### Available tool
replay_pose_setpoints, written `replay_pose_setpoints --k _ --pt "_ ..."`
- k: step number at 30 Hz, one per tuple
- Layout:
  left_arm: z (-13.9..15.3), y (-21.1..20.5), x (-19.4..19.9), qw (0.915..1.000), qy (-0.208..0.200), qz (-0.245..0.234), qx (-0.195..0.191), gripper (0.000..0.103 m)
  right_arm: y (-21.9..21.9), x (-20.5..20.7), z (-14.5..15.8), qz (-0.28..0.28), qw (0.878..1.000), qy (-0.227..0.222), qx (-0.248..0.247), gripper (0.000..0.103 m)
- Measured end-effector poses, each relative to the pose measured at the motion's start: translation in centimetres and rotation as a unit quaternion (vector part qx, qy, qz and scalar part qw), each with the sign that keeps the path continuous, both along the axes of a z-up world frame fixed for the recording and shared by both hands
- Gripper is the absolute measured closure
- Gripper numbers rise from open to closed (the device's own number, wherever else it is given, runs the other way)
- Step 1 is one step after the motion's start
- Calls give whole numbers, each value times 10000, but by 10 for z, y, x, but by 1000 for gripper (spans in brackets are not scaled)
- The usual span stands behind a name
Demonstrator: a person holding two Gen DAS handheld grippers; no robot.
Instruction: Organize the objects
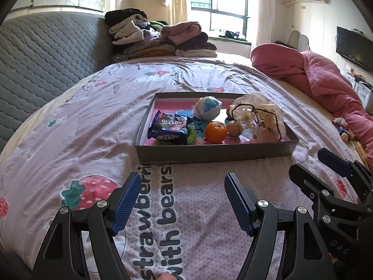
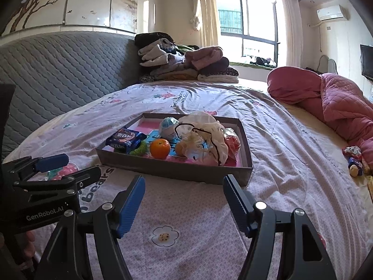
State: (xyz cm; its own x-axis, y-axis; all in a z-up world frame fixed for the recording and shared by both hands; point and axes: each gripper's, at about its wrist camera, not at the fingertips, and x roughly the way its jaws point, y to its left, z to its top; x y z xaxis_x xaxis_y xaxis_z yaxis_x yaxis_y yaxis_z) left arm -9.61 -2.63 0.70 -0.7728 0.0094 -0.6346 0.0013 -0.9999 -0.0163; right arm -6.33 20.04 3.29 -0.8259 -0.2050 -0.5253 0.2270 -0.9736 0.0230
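A shallow grey box (image 1: pixel 209 152) (image 2: pixel 177 169) lies on the bed. In it are a blue snack packet (image 1: pixel 169 128) (image 2: pixel 126 140), a green scrubber (image 2: pixel 139 149), an orange (image 1: pixel 215 131) (image 2: pixel 160 148), a smaller orange (image 1: pixel 233 128), a blue-white ball (image 1: pixel 207 107) (image 2: pixel 168 127) and a crumpled plastic bag (image 1: pixel 258 114) (image 2: pixel 205 135). My left gripper (image 1: pixel 183 200) is open and empty, short of the box's near wall. My right gripper (image 2: pixel 184 201) is open and empty, just before the box's near right corner. Each gripper shows in the other's view (image 1: pixel 326 163) (image 2: pixel 70 165).
A pink quilt (image 1: pixel 321 79) (image 2: pixel 326 100) lies bunched at the right. Folded clothes (image 1: pixel 158 39) (image 2: pixel 184 63) are stacked at the far end by the grey headboard (image 1: pixel 46 58). Small wrapped items (image 2: pixel 354 161) (image 1: pixel 342 128) lie on the sheet at the right.
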Motion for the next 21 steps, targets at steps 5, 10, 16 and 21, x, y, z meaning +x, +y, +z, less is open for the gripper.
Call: replay_pose_setpoints --k 5,10,16,21 --pt "-6 4 0 10000 -18 -36 -52 28 0 -5 -7 -49 9999 -139 -11 34" --pt "-9 3 -1 10000 -47 -32 -16 28 1 -7 -13 -75 9997 -220 -6 34" --pt "-16 2 -3 9999 -135 -11 7 28 3 -10 -20 -123 9993 -350 -47 34" --pt "-22 0 -6 9997 -231 17 72 28 3 -12 -24 -146 9991 -394 -14 34"
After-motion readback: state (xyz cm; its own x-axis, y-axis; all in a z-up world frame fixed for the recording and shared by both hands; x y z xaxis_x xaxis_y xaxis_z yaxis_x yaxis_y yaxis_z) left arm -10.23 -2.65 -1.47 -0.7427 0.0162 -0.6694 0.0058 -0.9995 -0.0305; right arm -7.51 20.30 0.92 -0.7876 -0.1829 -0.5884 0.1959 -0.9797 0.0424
